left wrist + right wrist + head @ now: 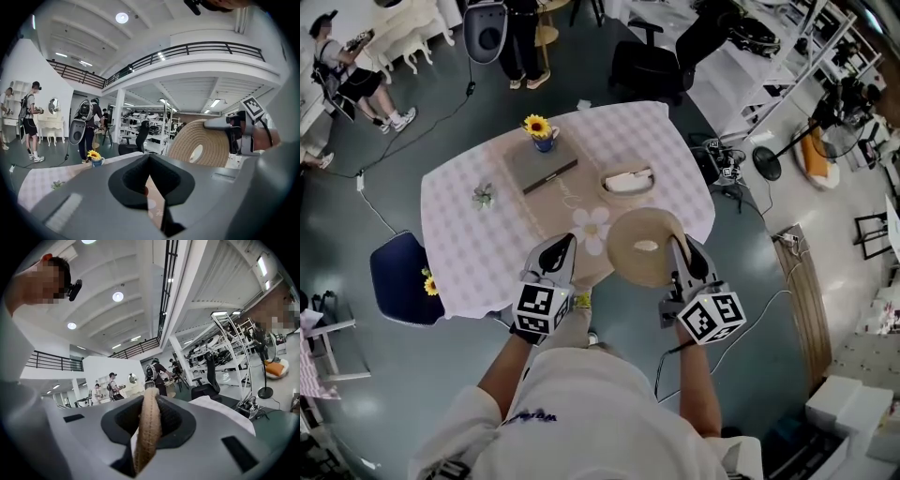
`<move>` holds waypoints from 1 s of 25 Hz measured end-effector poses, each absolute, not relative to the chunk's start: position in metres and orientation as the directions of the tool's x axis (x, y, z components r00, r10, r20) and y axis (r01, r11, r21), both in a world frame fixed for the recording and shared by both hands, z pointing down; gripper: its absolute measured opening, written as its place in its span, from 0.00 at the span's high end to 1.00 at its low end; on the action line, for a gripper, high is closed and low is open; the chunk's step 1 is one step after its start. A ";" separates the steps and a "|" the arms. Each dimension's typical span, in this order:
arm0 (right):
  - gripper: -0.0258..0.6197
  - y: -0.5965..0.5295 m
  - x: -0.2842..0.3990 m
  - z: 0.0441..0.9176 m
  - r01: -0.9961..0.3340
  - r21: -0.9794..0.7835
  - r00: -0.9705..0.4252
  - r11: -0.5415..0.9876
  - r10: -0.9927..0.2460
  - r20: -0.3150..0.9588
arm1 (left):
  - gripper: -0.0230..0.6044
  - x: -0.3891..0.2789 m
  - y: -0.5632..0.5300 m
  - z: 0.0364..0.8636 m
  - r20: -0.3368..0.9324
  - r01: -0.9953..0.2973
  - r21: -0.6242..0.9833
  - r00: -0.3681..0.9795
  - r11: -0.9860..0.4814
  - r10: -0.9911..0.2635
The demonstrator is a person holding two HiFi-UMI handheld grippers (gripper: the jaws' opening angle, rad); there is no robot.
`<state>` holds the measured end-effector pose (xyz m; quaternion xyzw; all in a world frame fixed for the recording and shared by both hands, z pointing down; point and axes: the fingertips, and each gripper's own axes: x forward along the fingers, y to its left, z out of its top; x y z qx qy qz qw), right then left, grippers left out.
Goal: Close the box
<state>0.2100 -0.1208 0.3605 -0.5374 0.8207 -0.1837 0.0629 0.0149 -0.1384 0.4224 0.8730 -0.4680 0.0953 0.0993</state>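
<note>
The round woven box (628,181) stands open on the checked table (459,244), with something white inside. Its flat woven lid (642,246) is lifted above the near table edge, in front of the box. My right gripper (677,247) is shut on the lid's right rim; in the right gripper view the lid (146,427) stands edge-on between the jaws of my right gripper (147,404). My left gripper (562,246) hovers left of the lid, shut and holding nothing. From the left gripper view (150,174) the lid (201,147) shows at the right.
On the table are a grey notebook (541,164), a sunflower in a blue mug (540,131), a small sprig (484,195) and a flower-shaped mat (592,228). A blue chair (398,279) stands at the left corner, a black office chair (642,66) beyond. People stand in the background.
</note>
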 end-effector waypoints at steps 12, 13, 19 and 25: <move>0.85 -0.210 0.198 0.388 -0.871 -0.380 -0.386 0.312 -0.912 0.136 | 0.96 -0.001 -0.217 0.451 0.297 -0.837 0.074 0.537 -0.542 -0.789; 0.85 -0.217 0.198 0.392 -0.871 -0.383 -0.382 0.306 -0.913 0.139 | 0.96 -0.001 -0.223 0.454 0.300 -0.838 0.077 0.537 -0.541 -0.789; 0.85 -0.257 0.197 0.416 -0.872 -0.406 -0.368 0.273 -0.913 0.175 | 0.96 0.000 -0.259 0.476 0.323 -0.835 0.101 0.542 -0.541 -0.776; 0.85 -0.287 0.191 0.433 -0.874 -0.412 -0.361 0.260 -0.913 0.192 | 0.96 -0.002 -0.286 0.486 0.324 -0.826 0.114 0.557 -0.553 -0.765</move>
